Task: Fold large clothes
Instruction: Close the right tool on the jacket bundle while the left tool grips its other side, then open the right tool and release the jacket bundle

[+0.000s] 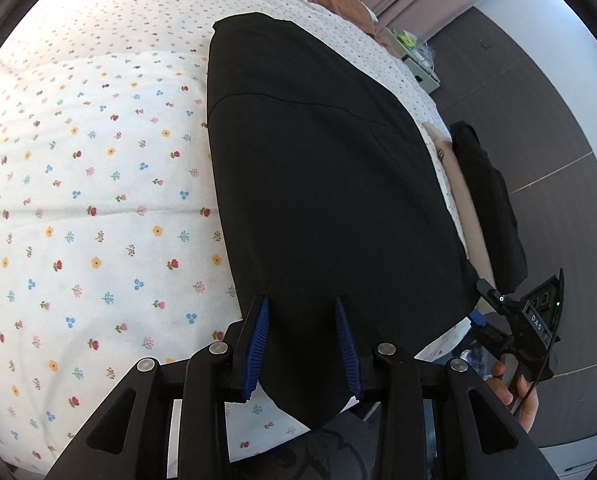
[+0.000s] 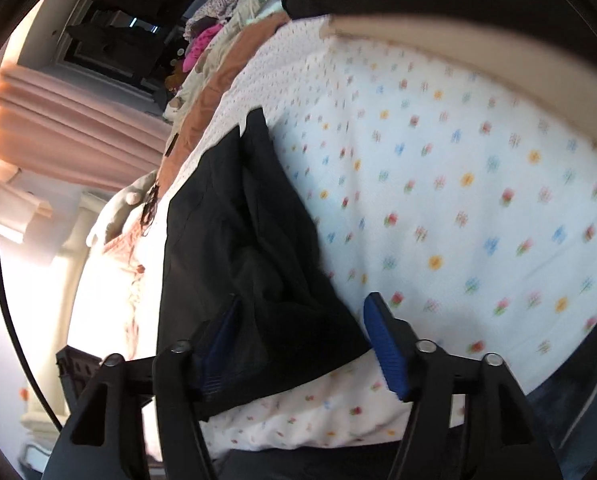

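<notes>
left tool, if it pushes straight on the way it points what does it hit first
Most likely the black garment spread on the floral bedsheet. The left tool already has the cloth's near edge between its fingers, so it would run into that fabric at once, though depth is unclear.

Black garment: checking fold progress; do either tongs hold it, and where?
Right tongs open astride a corner of the black garment, not gripping. Left tongs straddle its near end; grip unclear.

One black garment (image 1: 318,184) lies on one floral bedspread (image 1: 98,200), with two grippers, left (image 1: 302,344) and right (image 2: 302,344).
</notes>
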Available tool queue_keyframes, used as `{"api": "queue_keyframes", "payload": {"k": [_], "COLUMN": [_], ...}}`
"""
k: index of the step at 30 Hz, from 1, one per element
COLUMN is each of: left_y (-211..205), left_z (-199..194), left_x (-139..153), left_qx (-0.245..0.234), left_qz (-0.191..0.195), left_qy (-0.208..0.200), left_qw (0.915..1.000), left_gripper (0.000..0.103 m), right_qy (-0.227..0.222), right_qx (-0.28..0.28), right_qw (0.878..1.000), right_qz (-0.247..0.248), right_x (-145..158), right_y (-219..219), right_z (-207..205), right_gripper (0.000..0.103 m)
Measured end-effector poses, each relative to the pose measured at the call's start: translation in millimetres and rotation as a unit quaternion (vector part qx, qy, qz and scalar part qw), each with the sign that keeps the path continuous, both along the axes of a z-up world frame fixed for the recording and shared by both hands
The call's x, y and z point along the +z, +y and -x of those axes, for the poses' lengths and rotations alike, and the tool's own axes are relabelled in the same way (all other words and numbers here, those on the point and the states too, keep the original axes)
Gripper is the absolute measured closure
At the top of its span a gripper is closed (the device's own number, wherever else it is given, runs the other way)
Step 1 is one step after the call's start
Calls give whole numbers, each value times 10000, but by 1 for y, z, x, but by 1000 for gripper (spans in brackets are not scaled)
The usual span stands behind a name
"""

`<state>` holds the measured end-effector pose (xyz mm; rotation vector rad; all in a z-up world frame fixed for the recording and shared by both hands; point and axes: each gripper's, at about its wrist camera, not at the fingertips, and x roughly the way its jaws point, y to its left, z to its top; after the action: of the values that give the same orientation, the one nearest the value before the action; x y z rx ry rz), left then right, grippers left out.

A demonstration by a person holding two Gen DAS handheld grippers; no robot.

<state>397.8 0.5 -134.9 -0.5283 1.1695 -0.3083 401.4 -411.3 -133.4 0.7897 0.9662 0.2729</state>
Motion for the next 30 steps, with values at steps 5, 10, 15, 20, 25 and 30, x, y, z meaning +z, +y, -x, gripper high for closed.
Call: {"api": "queue_keyframes", "payload": {"k": [5,10,15,20,25,30], "left_y": [1,-2,-4,10,24,27], "left_z": [-1,-1,-3,-16,-36,-61], "left_x": [-3,-2,1,3,-1,-6], "left_qx": [-7,8,-75,190,447,485], "left_qz": [49,90,79,-101,-94,-126], "left_qy": [16,22,1,-30,-29,-34], "left_qw": [10000,10000,9999,9998,9990,9987], "left_gripper": [67,67,67,37,35,35], "right_qy": [94,-15,-1,49,-94,-79], "right_qx": [244,245,122,464,719,1272], "right_qw": [9995,9993,9994,9975,9939,9891], "right_qz": [173,265,318,523,836,735], "right_x": [4,-4,-13,-2,20,23], "right_y": [4,11,5,9,3,12], "right_z": [-15,-16,-12,-19,-38,-78], "right_gripper": [38,90,93,75,27,23]}}
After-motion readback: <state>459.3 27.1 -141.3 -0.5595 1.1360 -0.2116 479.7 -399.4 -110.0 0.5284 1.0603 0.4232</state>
